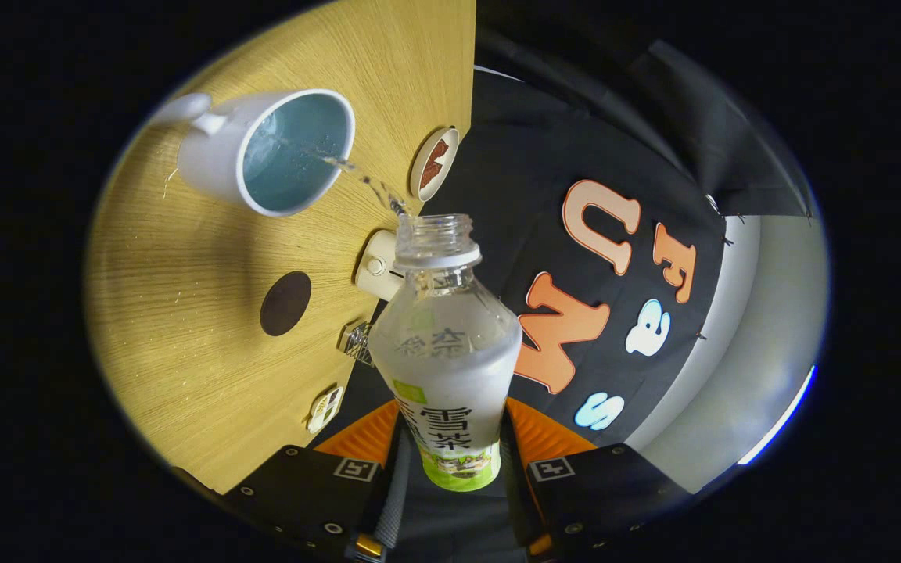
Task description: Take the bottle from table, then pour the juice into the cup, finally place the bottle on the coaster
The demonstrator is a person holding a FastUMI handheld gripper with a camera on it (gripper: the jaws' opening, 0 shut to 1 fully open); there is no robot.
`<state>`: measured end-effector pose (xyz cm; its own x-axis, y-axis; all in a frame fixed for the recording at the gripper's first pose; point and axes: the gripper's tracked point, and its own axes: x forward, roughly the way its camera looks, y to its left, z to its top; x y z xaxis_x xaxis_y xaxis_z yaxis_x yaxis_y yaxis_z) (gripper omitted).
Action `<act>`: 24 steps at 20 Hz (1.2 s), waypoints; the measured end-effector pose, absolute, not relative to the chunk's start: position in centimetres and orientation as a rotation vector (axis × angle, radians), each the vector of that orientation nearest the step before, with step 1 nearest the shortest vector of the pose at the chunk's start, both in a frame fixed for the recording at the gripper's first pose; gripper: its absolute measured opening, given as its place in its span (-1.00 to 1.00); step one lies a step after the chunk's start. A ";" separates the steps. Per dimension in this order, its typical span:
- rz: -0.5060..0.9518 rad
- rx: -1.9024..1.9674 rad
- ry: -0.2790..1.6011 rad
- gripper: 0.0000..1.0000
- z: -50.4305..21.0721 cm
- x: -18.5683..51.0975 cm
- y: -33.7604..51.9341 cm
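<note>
Table (pixel 184 313), clawed (pixel 450 461) bottle (pixel 450 352), wet cup (pixel 278 152)

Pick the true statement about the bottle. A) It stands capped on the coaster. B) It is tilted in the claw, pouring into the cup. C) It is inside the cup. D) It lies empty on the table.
B: the bottle, held between the fingers of the claw, sends a stream from its open mouth into the cup.
</note>
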<state>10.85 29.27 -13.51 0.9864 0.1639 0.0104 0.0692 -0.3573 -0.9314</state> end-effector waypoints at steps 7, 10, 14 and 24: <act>0.109 -1.974 -0.176 0.11 -13.3 10.4 29.8; 0.114 -1.988 -0.181 0.11 -13.2 10.3 30.1; 0.098 -2.017 -0.193 0.10 -12.9 10.4 30.3; 0.102 -2.040 -0.198 0.11 -12.8 10.2 30.6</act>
<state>10.19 30.58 -12.82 0.9828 0.1841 0.0133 0.0961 -0.4492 -0.8882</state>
